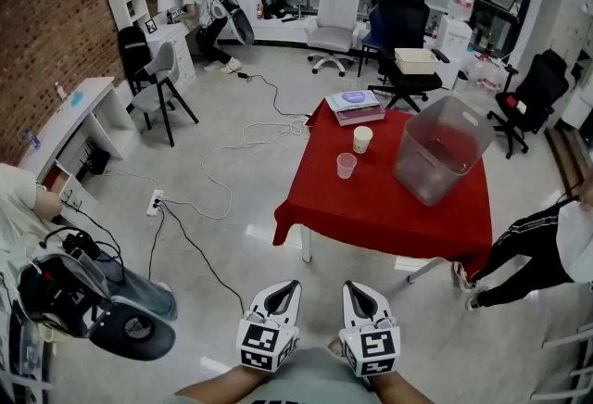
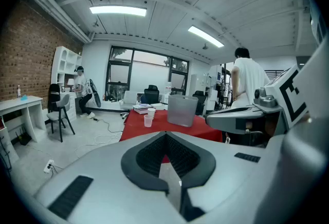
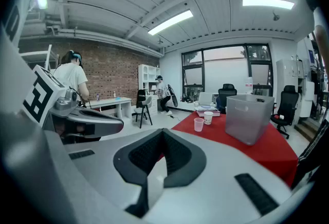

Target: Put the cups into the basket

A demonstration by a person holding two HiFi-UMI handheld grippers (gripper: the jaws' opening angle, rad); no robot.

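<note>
Item 1. Left gripper (image 1: 283,291), grey with a marker cube: jaws clenched together on nothing, held low at 6 o'clock in the head view, well apart from the table.

Item 2. Right gripper (image 1: 358,291), same make: jaws likewise clenched and empty, just beside the left one at its 3 o'clock.

Item 3. Square table under a red cloth (image 1: 371,217): stood at 1 o'clock from the grippers.

Item 4. Translucent grey plastic basket (image 1: 440,152): sat tilted on the table's 3 o'clock side.

Item 5. Clear pinkish plastic cup (image 1: 346,166): upright on the cloth, at 9 o'clock of the basket, outside it.

Item 6. White paper cup (image 1: 362,139): upright, near the clear cup at its 1 o'clock, also outside the basket.

Item 7. Stack of books (image 1: 354,106): lay at the table's 12 o'clock corner.
</note>
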